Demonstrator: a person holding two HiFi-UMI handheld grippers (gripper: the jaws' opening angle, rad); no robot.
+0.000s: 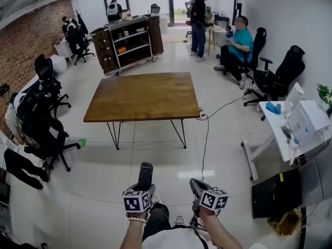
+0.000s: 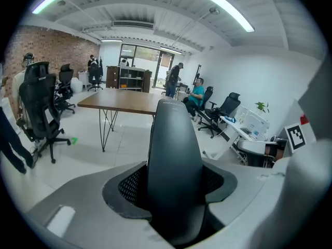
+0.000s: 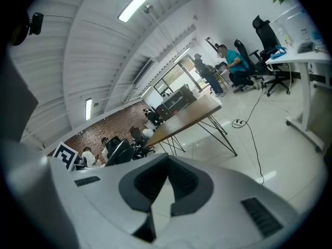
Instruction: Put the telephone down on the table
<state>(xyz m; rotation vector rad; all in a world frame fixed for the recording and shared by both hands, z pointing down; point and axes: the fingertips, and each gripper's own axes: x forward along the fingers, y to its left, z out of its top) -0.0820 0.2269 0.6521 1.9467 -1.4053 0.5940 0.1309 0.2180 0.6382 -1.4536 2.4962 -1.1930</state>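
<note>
Telephone [image 1: 145, 170] held well apart from the desk [image 1: 142, 95]
Left gripper [image 1: 144, 184] fingers pinched the telephone upright — right gripper [image 1: 197, 187] fingers were pressed together, empty.

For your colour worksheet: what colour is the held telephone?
Black telephone; the left gripper view shows it best.

Brick wall [image 1: 28, 32], glossy white floor [image 1: 223, 154]

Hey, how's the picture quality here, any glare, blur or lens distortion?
Head view: sharp, evenly lit, pale glare on the floor. Left gripper view: strong fisheye bending, dark corners, the telephone looms large up close. Right gripper view: same bending, tilted horizon, ceiling light bright.
</note>
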